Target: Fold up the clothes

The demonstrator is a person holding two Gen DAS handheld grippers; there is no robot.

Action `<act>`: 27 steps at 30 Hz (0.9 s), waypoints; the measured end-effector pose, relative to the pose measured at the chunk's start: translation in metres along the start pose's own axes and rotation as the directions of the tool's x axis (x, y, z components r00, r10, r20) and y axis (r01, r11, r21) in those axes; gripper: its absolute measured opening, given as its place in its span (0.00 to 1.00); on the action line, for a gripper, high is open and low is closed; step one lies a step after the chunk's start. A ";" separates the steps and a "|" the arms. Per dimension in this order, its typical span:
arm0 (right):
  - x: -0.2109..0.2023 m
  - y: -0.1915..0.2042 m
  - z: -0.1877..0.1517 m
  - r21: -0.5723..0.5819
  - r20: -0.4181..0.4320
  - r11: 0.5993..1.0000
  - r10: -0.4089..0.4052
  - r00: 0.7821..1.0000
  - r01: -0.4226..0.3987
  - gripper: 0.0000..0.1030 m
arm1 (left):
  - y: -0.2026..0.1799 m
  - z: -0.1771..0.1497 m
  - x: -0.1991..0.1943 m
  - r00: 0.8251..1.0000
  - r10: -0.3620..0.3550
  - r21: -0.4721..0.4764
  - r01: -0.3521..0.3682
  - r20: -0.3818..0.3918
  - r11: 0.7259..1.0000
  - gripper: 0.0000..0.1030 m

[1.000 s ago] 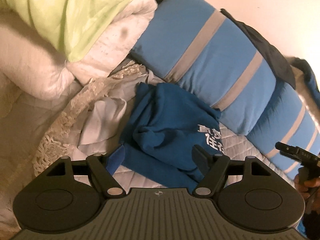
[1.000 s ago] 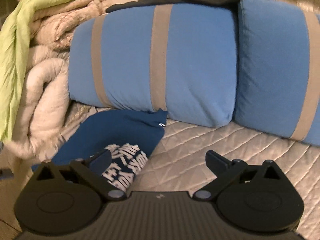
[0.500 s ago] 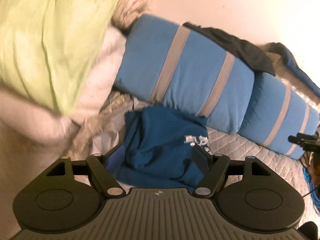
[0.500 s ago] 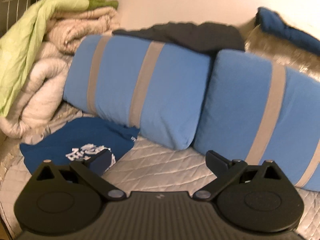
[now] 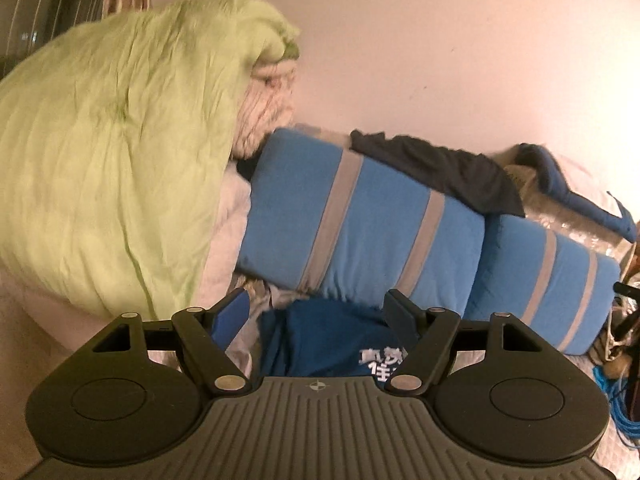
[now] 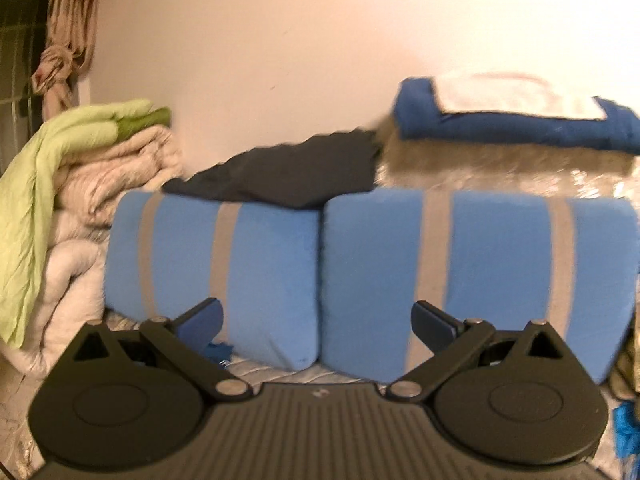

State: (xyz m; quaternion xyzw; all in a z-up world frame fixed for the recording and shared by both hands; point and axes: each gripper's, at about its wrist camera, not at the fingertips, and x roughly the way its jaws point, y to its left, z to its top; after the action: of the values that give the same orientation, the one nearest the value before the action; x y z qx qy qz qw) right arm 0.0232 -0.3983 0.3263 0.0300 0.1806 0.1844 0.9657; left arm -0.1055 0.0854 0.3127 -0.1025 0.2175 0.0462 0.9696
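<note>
Below the left gripper point(image 5: 316, 310), whose jaws stand apart and empty, a blue shirt point(image 5: 332, 336) lies crumpled against a striped pillow point(image 5: 360, 216). Ahead of the right gripper point(image 6: 316, 320), likewise spread and empty, two pillows point(image 6: 480, 272) stand side by side.

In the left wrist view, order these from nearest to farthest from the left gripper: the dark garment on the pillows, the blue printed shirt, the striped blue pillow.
From the left gripper:
1. Blue printed shirt, just beyond the fingertips, low centre.
2. Striped blue pillow, behind the shirt.
3. Dark garment, draped on top of the pillows, toward the wall.
</note>
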 end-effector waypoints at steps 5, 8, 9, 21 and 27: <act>-0.035 -0.037 0.020 -0.004 0.053 0.998 -0.067 0.996 0.067 1.00 | -0.013 0.009 -0.015 0.999 -0.005 0.047 0.003 0.045 0.999 0.72; -0.057 -0.060 0.031 0.013 0.078 0.994 -0.106 0.991 0.105 1.00 | -0.017 0.014 -0.023 0.998 -0.013 0.054 0.009 0.060 0.998 0.73; -0.065 -0.067 0.034 0.013 0.084 0.993 -0.119 0.989 0.118 1.00 | -0.018 0.015 -0.025 0.998 -0.016 0.056 0.012 0.063 0.998 0.73; -0.172 -0.137 0.033 0.013 0.077 0.982 -0.189 0.979 0.188 1.00 | -0.032 0.001 -0.052 0.995 -0.079 0.077 0.074 0.058 0.994 0.73; -0.224 -0.163 0.007 -0.045 0.057 0.975 -0.215 0.975 0.217 1.00 | -0.041 -0.031 -0.062 0.994 -0.111 0.105 0.110 0.003 0.988 0.73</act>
State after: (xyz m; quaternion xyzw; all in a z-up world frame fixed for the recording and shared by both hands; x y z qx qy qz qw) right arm -0.1118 -0.6320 0.3879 -0.0094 0.1529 0.0820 0.9848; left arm -0.1685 0.0359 0.3194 -0.0633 0.2095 -0.0185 0.9756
